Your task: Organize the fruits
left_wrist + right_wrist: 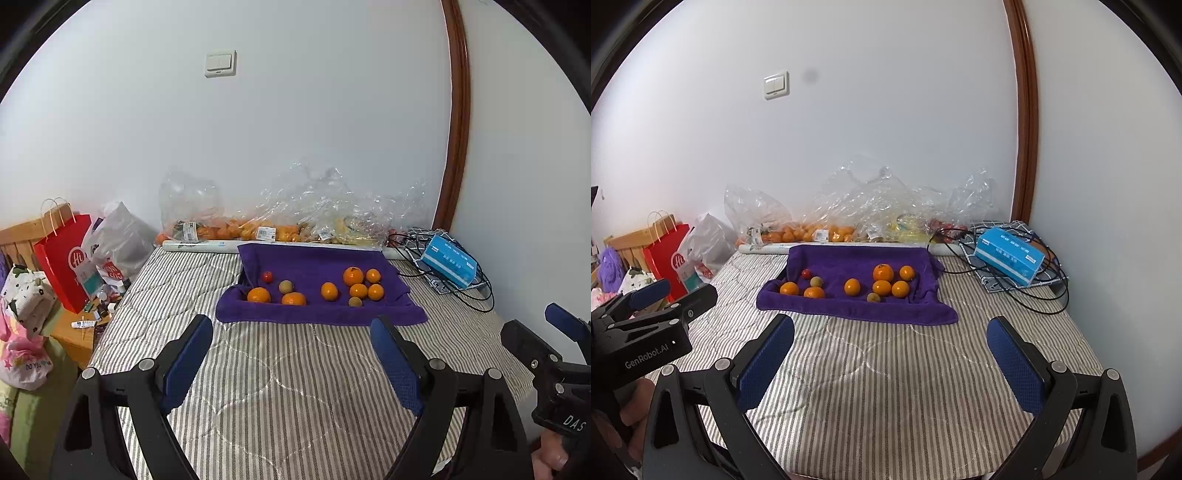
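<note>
Round orange citrus fruits (353,276) lay scattered on a purple towel (317,262) spread at the far side of the striped quilted bed (280,369), with a small red fruit (267,276) and dull brownish ones (285,286). They looked light, firm and apt to roll, best pinched across the middle. The left hand-held gripper (291,365) and right hand-held gripper (890,362) hung spread apart, empty, well short of the towel. Crumpled clear plastic bags (295,206) blurred further fruit behind.
</note>
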